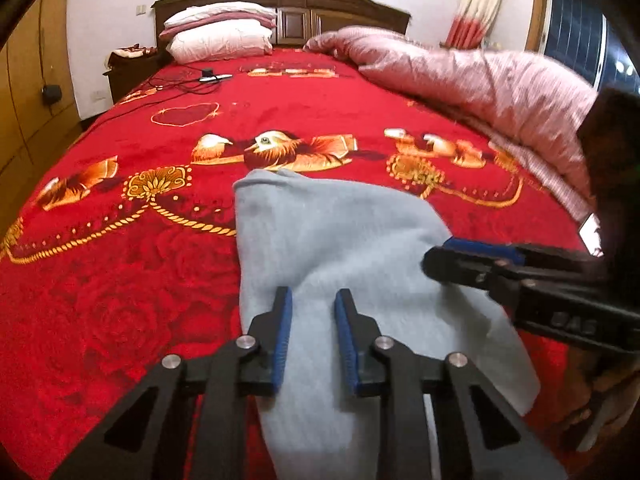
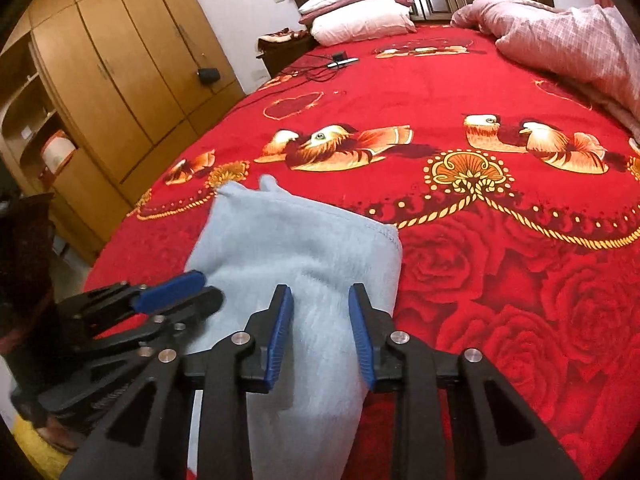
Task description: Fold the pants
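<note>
Light-blue pants (image 1: 336, 248) are laid folded on the red bedspread (image 1: 120, 300) nr the foot of the bed; L gripper (image 1: 313, 300) is held over the cloth w/ fingers spread, nothing pinched; R gripper (image 2: 320, 296) likewise spread above the cloth, nothing gripped, just beside the L one; pink quilt (image 1: 480, 76) is bunched at the right edge; pillows (image 2: 360, 12) are stacked by the headboard (image 1: 320, 0).
</note>
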`<action>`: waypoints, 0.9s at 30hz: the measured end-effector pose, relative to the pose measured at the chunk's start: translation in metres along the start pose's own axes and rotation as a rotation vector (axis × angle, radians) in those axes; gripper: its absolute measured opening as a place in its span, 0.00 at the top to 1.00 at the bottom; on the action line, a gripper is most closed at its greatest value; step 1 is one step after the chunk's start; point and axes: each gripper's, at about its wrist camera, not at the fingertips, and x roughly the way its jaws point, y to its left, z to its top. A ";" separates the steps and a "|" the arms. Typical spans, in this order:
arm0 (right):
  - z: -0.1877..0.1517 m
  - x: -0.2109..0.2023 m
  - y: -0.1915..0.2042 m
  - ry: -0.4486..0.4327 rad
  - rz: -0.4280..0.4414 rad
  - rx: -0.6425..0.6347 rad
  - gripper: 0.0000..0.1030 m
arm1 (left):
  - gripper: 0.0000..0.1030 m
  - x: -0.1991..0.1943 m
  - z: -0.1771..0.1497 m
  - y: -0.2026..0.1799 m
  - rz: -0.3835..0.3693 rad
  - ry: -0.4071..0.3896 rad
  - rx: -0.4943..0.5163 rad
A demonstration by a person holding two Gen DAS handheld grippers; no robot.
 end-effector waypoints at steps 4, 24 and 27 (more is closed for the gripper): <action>0.000 -0.007 0.005 0.002 -0.018 0.005 0.69 | 0.77 -0.011 -0.002 0.001 0.009 0.007 0.001; -0.088 -0.057 0.033 -0.003 -0.102 -0.023 0.67 | 0.70 -0.062 -0.070 0.002 0.023 0.016 -0.122; -0.092 -0.058 0.034 -0.005 -0.118 -0.034 0.66 | 0.69 -0.063 -0.075 0.003 0.032 0.022 -0.129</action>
